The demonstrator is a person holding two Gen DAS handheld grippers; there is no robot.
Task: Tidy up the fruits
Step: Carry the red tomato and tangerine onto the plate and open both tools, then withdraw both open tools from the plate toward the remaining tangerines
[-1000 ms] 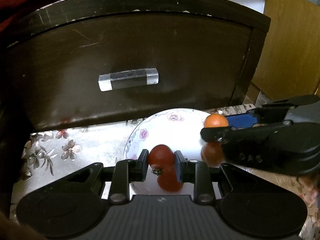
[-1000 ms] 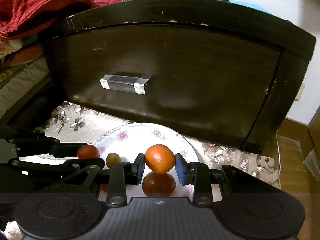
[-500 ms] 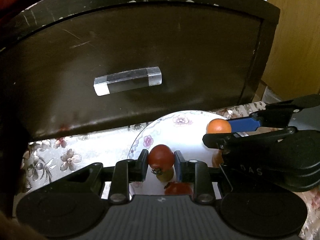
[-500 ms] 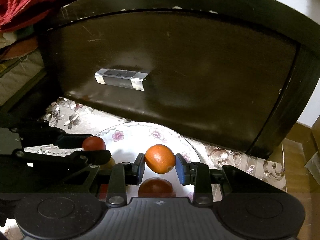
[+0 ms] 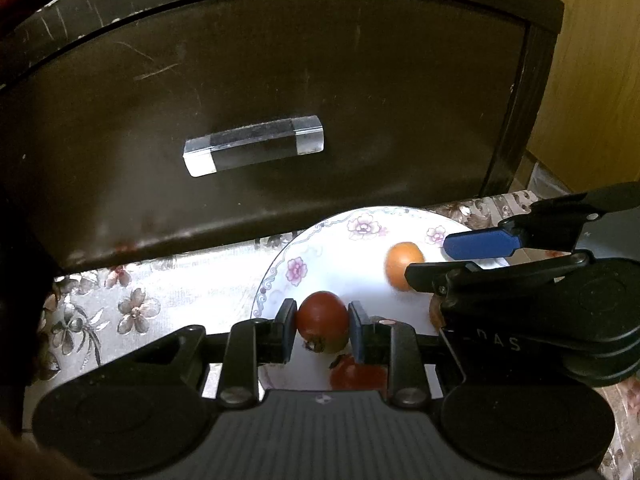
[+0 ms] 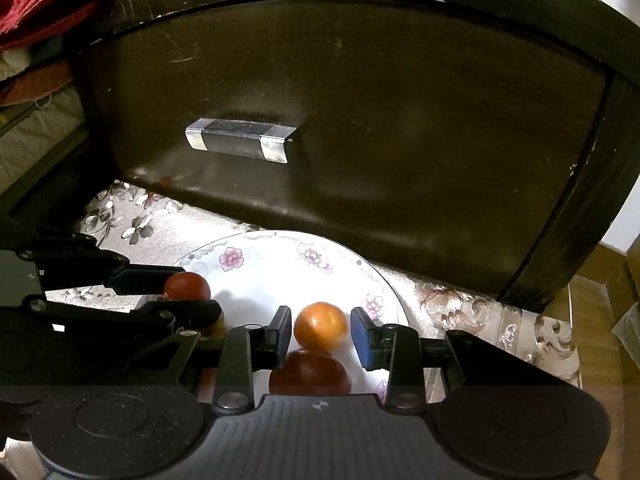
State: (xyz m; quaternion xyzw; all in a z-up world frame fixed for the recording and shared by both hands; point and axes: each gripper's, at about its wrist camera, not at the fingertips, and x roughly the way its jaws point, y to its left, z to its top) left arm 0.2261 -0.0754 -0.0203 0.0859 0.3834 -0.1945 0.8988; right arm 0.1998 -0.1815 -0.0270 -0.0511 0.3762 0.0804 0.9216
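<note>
A red fruit [image 5: 322, 317] sits clamped in the left claw [image 5: 322, 330] above a floral plate [image 5: 344, 240]; the right claw [image 6: 320, 332] stands parted around a blurred orange fruit [image 6: 320, 326], before a dark drawer [image 6: 360, 120].

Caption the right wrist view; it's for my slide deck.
Right claw open around a blurred orange fruit above a floral plate.

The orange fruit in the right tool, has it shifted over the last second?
Yes. The right tool has opened, and the orange fruit, blurred, now sits loose between the pads, lower against the plate.
</note>
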